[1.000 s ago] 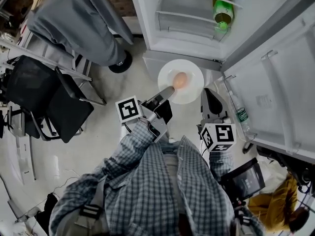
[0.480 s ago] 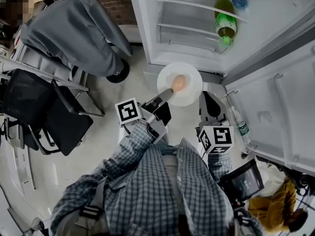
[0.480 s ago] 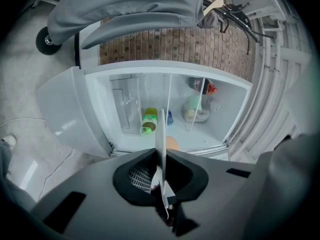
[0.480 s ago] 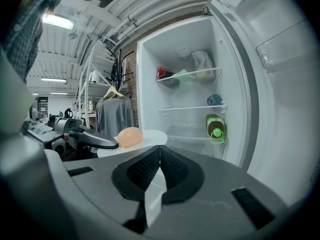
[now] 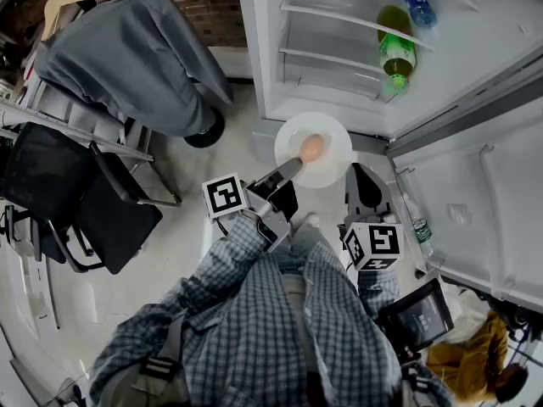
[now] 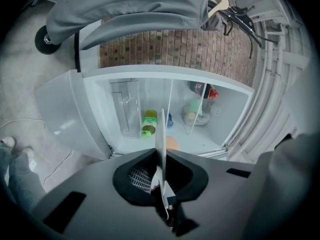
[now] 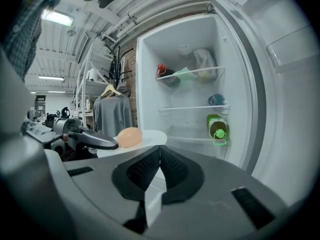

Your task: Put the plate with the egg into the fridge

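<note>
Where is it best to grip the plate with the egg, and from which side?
By the plate's thin rim, from the near side, one jaw above and one below, as the left gripper does. The plate is flat and level, and the egg sits near its middle.

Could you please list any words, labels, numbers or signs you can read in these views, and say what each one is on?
No text is legible in any view.
Green bottle label: too small to read.
Bottle in the door shelf label: blurred, unreadable.
Sticker on the fridge door: blurred, unreadable.
Marker cubes: black-and-white square patterns only, no words.
</note>
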